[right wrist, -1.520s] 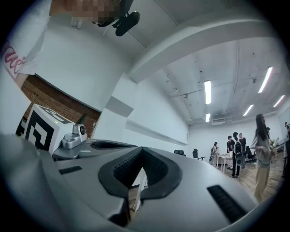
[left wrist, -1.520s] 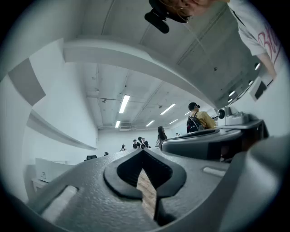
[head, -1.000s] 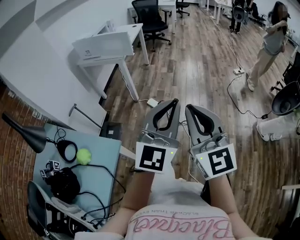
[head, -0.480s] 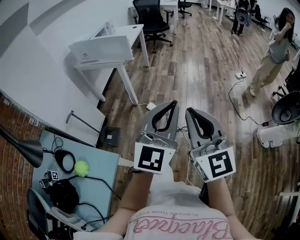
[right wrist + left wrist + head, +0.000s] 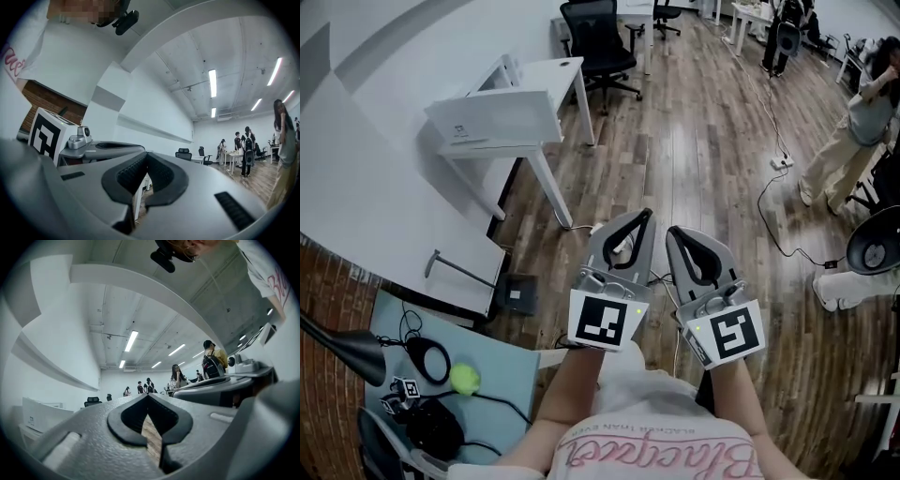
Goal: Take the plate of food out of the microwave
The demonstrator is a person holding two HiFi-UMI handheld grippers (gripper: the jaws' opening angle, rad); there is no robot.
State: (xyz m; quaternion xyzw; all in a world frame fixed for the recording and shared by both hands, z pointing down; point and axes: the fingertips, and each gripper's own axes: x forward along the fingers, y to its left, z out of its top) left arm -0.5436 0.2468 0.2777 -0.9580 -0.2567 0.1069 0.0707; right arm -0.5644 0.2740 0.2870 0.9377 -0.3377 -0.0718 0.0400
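The left gripper and right gripper hang side by side over the wooden floor, each with fingers closed tip to tip on nothing, while no view shows the plate of food.

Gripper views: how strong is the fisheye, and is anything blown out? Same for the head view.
Left gripper view: strong fisheye, black round vignette, ceiling lights clipped, left claw fills the lower frame. Right gripper view: same bowing, light strip clipped, right claw sharp. Head view: milder bend in the desk edges, sheen on the wood floor.
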